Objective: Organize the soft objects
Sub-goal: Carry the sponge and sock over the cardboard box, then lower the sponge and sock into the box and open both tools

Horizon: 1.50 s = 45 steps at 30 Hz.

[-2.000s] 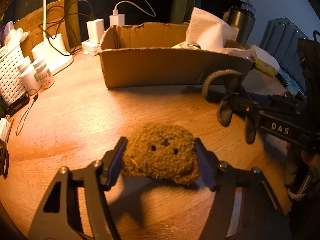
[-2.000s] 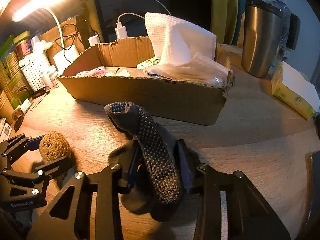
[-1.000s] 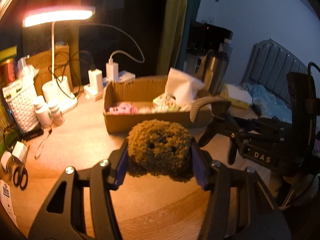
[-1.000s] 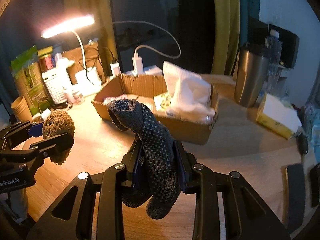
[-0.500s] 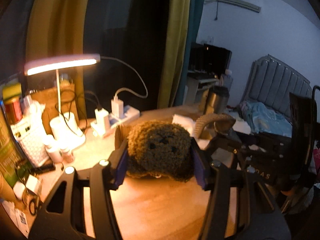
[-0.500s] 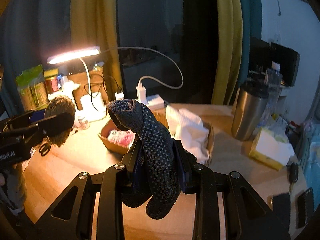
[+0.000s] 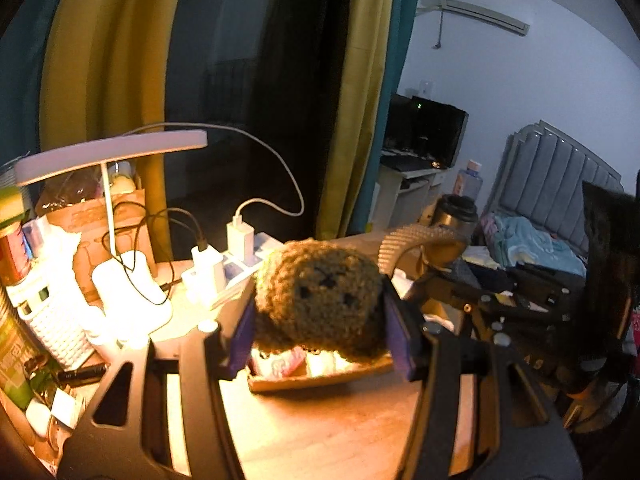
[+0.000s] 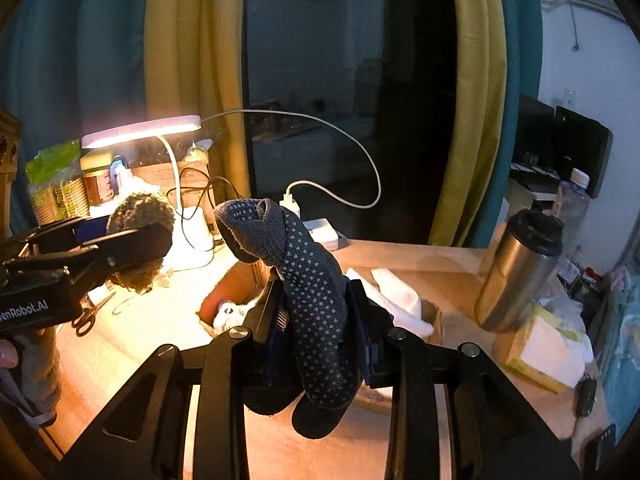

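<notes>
The left gripper (image 7: pixel 320 320) has its fingers clamped on either side of a brown, curly-knit plush ball with a stitched dark face (image 7: pixel 320 300), held in the air well above the wooden surface (image 7: pixel 340 420). The right gripper (image 8: pixel 316 320) has its fingers pressed together on the middle of a dark grey sock dotted with pale grip spots (image 8: pixel 304 280); its toe sticks up past the fingertips and its other end droops below them.

Both things look light and very soft. The plush ball bulges a little between the pads, so a hold across its widest part seems safest, since a grip near an edge could let it squeeze out. The sock is limp and folds over itself; holding it mid-length, as here, should leave both ends free to flop.

Beneath and just ahead of both sets of fingers sits a shallow open cardboard box (image 8: pixel 224 300), probably the place for these things. Inside it are a crumpled white cloth (image 8: pixel 396 296), a small white item (image 8: pixel 228 314) and something pink (image 7: pixel 280 362), which is too hidden to name.
</notes>
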Each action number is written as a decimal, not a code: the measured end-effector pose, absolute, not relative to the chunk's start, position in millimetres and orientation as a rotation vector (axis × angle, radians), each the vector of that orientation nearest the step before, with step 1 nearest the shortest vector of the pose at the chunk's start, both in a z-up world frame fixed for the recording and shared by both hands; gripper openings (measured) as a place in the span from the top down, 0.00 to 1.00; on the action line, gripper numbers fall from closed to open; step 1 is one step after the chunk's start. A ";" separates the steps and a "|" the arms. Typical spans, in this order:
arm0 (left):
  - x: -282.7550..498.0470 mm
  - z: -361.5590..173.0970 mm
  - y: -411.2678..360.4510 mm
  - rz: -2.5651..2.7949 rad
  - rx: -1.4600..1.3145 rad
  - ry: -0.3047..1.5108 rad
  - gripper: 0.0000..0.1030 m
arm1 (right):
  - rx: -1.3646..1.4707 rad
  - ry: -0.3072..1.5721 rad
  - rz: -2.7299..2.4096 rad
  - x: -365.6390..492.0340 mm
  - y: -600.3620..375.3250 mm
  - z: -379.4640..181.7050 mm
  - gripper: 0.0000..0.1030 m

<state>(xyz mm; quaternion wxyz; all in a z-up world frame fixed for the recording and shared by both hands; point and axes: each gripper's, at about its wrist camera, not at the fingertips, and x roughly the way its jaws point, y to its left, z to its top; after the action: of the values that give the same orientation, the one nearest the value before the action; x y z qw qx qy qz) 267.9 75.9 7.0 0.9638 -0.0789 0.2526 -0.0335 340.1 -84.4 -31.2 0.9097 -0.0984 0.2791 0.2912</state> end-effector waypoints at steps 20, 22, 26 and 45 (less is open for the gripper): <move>348.6 -62.0 100.1 -0.051 -0.213 0.637 0.46 | -0.231 0.647 0.669 395.5 -35.4 -70.4 0.69; 354.6 -69.1 99.7 -0.047 -0.207 0.645 0.46 | -0.231 0.661 0.676 400.1 -32.9 -77.3 0.69; 367.1 -85.1 102.5 -0.047 -0.216 0.686 0.45 | -0.230 0.696 0.691 409.6 -28.4 -93.0 0.69; 382.4 -108.2 105.8 -0.062 -0.231 0.760 0.28 | -0.185 0.811 0.670 440.1 -32.4 -131.2 0.56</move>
<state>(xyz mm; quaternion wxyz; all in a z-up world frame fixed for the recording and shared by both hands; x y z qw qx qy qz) 382.4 105.8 -108.2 0.9217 -0.1126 0.3699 -0.0304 440.1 -32.3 -131.2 0.8607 -0.0880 0.3867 0.3191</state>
